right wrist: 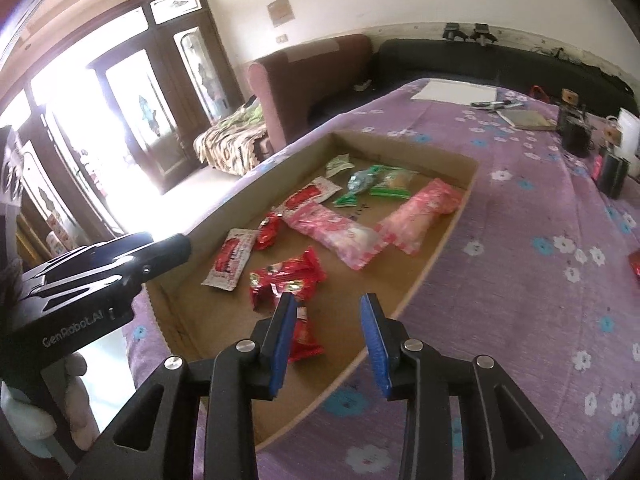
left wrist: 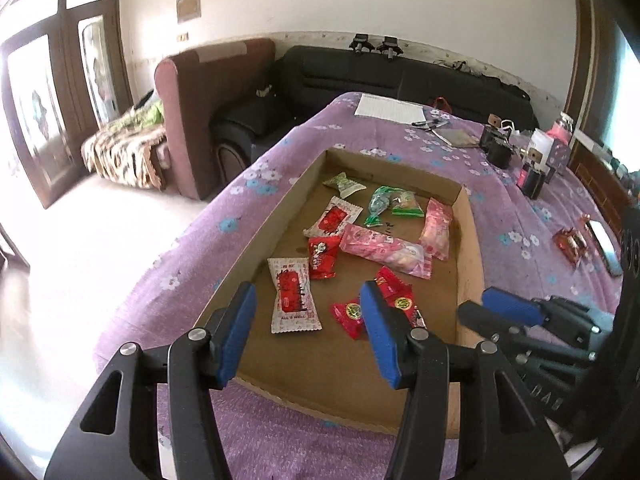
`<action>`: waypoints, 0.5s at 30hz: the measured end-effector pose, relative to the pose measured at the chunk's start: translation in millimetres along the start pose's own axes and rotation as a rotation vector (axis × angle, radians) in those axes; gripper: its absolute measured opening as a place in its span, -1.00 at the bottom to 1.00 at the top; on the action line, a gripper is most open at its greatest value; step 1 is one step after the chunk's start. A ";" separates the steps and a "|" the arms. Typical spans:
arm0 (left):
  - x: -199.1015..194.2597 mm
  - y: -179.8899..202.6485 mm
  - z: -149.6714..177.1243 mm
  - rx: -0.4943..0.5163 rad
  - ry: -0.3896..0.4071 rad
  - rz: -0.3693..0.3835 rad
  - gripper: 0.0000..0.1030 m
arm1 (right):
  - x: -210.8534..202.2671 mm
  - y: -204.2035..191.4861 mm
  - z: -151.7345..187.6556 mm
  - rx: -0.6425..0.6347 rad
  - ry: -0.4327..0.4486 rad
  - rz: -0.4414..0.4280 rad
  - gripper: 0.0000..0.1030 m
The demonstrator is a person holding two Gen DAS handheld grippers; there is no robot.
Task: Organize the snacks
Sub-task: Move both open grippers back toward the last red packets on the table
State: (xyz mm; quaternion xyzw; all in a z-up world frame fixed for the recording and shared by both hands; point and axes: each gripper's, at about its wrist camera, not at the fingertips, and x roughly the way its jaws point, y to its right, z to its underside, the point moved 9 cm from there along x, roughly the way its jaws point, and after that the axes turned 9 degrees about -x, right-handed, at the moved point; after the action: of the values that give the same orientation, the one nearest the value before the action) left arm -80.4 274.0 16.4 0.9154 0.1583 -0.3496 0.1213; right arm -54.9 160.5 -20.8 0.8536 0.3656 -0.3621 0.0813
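A shallow cardboard tray [left wrist: 470, 240] [right wrist: 436, 240] lies on a purple flowered cloth and holds several snack packets: red ones [left wrist: 324, 258] [right wrist: 286, 276], red-and-white ones [left wrist: 294, 300] [right wrist: 230, 260], pink ones [left wrist: 386, 250] [right wrist: 334, 236] and green ones [left wrist: 406, 202] [right wrist: 390, 184]. My left gripper [left wrist: 308, 334] is open and empty above the tray's near end. My right gripper [right wrist: 330, 344] is open and empty over the tray's near right edge; it shows at the right of the left wrist view [left wrist: 508, 312]. One more red packet [left wrist: 572, 242] lies on the cloth right of the tray.
At the table's far end are white paper [left wrist: 388, 108], pens, a notebook [left wrist: 460, 136], black cylinders [left wrist: 500, 152] and a phone [left wrist: 606, 246]. A black sofa [left wrist: 360, 76] and a brown armchair [left wrist: 200, 112] stand beyond the table. The floor lies to the left.
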 end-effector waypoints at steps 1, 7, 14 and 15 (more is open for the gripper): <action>-1.9 2.7 -0.1 0.012 0.007 -0.004 0.02 | -2.8 4.2 1.4 0.008 0.004 0.005 -0.31; -9.1 20.3 0.6 0.066 0.025 -0.015 0.04 | -19.6 39.6 7.6 0.062 0.022 0.043 -0.18; -12.7 46.2 3.2 0.113 0.027 -0.005 0.05 | -44.4 95.9 21.3 0.144 0.034 0.113 -0.18; -12.4 50.2 3.8 0.121 0.025 -0.003 0.05 | -49.0 107.6 24.4 0.165 0.036 0.125 -0.18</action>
State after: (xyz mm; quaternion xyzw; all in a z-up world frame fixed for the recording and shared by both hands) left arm -72.6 224.0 27.6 0.9252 0.1398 -0.3472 0.0631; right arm -18.0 45.6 -18.8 0.8848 0.2819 -0.3700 0.0266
